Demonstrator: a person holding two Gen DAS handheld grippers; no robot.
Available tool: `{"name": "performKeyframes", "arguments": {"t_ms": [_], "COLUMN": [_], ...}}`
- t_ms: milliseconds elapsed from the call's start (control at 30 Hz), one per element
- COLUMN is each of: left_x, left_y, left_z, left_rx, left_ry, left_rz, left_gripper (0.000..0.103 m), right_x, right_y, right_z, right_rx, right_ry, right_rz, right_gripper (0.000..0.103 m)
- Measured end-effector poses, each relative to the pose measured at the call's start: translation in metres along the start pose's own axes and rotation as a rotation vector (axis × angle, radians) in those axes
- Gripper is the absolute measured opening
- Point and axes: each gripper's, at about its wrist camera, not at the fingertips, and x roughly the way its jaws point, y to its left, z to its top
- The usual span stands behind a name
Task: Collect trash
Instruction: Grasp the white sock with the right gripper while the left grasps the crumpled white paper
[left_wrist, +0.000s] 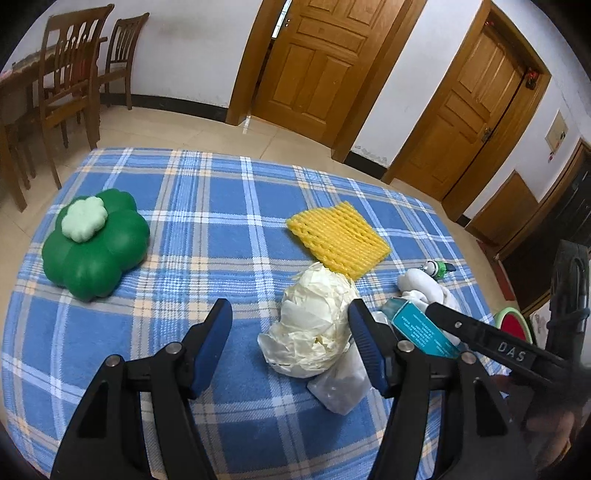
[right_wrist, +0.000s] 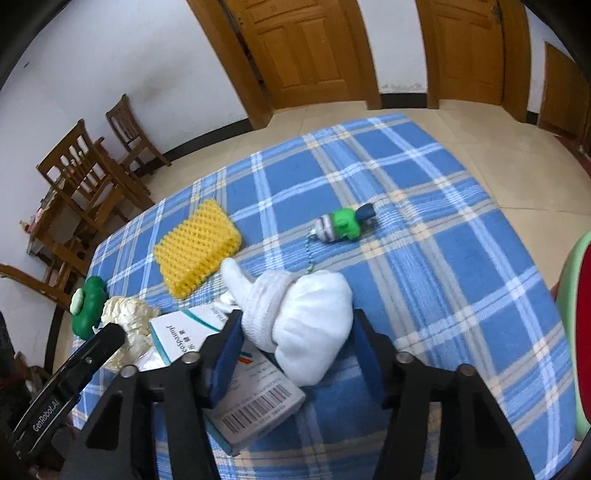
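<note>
1. Straddling the rolled white sock (right_wrist: 303, 321), my right gripper (right_wrist: 295, 347) has its blue pads on both sides; whether they press it I cannot tell.
2. My left gripper (left_wrist: 291, 339) stands open, its right pad beside the crumpled paper ball (left_wrist: 317, 317), nothing held.
3. Paper ball, sock and white-teal medicine box (right_wrist: 207, 343) crowd together on the blue plaid cloth (right_wrist: 443, 258).
</note>
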Motion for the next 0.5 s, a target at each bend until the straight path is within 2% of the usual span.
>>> {"name": "performKeyframes", "arguments": {"t_ms": [133,300,400,500], "left_x": [0.005,0.014,0.014,0.009], "left_y": [-0.003,-0.014,-0.019,-0.025], "left_z": [-0.003,-0.008,-0.009,-0.008], "left_rx": [-0.021,-0.022,-0.020,-0.002], "left_ry": [0.028,0.073,0.068,0.055], "left_rz": [-0.034,-0.048,-0.068,-0.043], "left_gripper": [0.065,0.065,0.049,0.045], "right_x": [0.001,-0.002,-0.007,-0.017], "right_y": [0.000,-0.006,-0.011,-0.015], "right_z": [-0.002,-0.007,-0.009,-0.013], "right_rx": [-0.003,0.000,0.010,0.016], "right_ry": [0.002,-0.001,-0.005,-0.020], "right_rz": [0.015,0.040,0.056,0.073], "right_gripper": [0.044,0.033,0.031,0.031]}}
